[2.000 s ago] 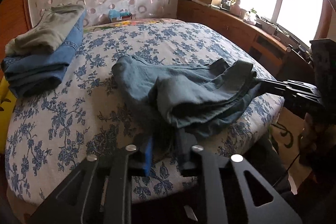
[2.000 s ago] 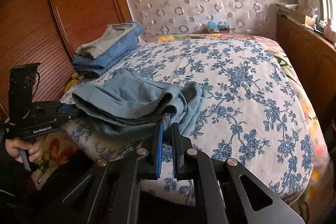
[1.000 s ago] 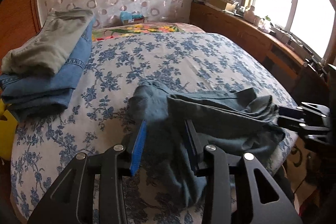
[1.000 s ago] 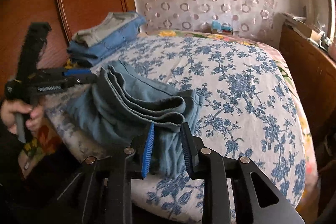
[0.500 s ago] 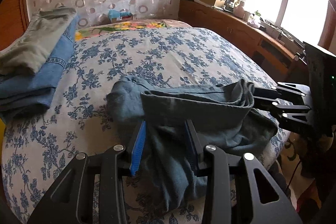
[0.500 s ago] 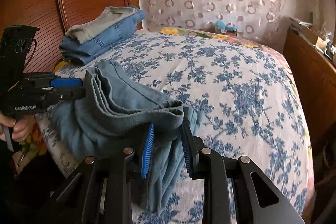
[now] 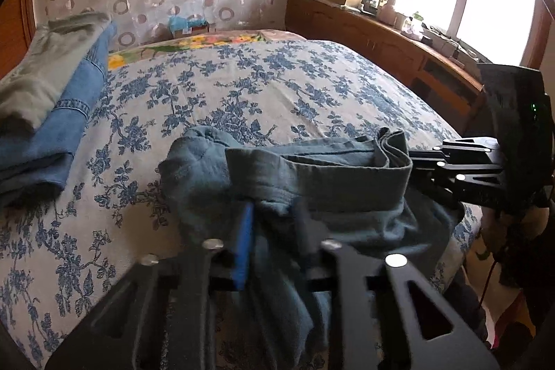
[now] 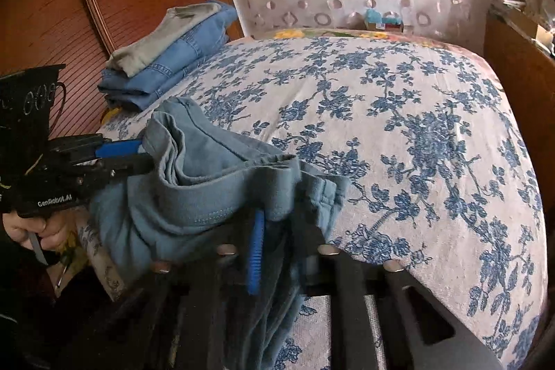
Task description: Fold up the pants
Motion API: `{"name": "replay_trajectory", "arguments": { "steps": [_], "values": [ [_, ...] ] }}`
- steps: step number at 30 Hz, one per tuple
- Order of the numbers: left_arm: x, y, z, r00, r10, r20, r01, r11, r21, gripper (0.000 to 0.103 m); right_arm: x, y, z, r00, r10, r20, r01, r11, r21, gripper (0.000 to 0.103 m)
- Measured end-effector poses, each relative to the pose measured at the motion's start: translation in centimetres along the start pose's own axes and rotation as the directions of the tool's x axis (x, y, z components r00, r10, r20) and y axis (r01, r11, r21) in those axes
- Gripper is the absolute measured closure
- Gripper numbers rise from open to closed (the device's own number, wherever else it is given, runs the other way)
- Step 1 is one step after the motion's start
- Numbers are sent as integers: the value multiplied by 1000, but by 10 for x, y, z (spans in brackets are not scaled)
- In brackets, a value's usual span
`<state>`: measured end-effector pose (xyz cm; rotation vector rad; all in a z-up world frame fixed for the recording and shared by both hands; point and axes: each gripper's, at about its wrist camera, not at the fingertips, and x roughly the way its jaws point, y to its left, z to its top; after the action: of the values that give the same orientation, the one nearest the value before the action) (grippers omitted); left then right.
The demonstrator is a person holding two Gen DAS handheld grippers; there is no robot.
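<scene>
Grey-blue cotton pants (image 7: 312, 175), bunched at the bed's (image 8: 416, 127) near edge, lie between both jaws. Left gripper (image 7: 274, 231) and right gripper (image 8: 277, 231) are closing on folded layers; all layers are best caught evenly before lifting.

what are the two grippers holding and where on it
Both are closing on the grey-blue pants: left gripper and right gripper each at one end of the folded edge.
</scene>
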<state>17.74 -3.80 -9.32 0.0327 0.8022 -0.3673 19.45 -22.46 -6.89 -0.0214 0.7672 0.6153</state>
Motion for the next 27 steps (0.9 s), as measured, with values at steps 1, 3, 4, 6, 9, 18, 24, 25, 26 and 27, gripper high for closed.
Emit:
{"name": "replay_trajectory", "arguments": {
  "steps": [1, 3, 4, 6, 9, 18, 24, 25, 26, 27],
  "values": [
    [-4, 0, 0, 1000, -3, 14, 3, 1000, -1, 88, -2, -1, 0, 1000, 1, 10, -2, 1000, 6, 93],
    [-12, 1, 2, 999, 3, 47, -2, 1000, -17, 90, -11, 1, 0, 999, -18, 47, 17, 1000, 10, 93],
    [-16, 1, 3, 998, 3, 57, -2, 1000, -21, 91, -16, 2, 2, 997, -36, 72, 35, 999, 12, 93],
    [-23, 2, 7, 996, 9, 85, -6, 1000, -28, 92, -25, 5, 4, 993, -59, 107, 58, 998, 19, 94],
    [-31, 6, 15, 993, 23, 116, -18, 999, -44, 92, -28, 10, 9, 990, -78, 118, 77, 997, 14, 94],
    [-20, 20, 14, 998, 38, 57, -34, 996, -77, 77, -4, 13, 17, 991, -134, 22, 134, 991, 15, 88],
    [-37, 17, 11, 996, 17, 85, -11, 997, -73, 55, -22, 18, 20, 989, -138, 55, 137, 990, 15, 74],
    [-41, 15, 9, 996, 17, 87, -12, 998, -64, 54, -28, 19, 18, 990, -128, 66, 127, 992, 19, 74],
    [-45, 14, 7, 996, 16, 89, -11, 998, -54, 54, -34, 19, 14, 990, -117, 75, 116, 993, 21, 74],
    [-48, 11, 4, 996, 14, 92, -10, 999, -42, 54, -40, 19, 10, 990, -116, 81, 114, 993, 23, 74]
  ]
}}
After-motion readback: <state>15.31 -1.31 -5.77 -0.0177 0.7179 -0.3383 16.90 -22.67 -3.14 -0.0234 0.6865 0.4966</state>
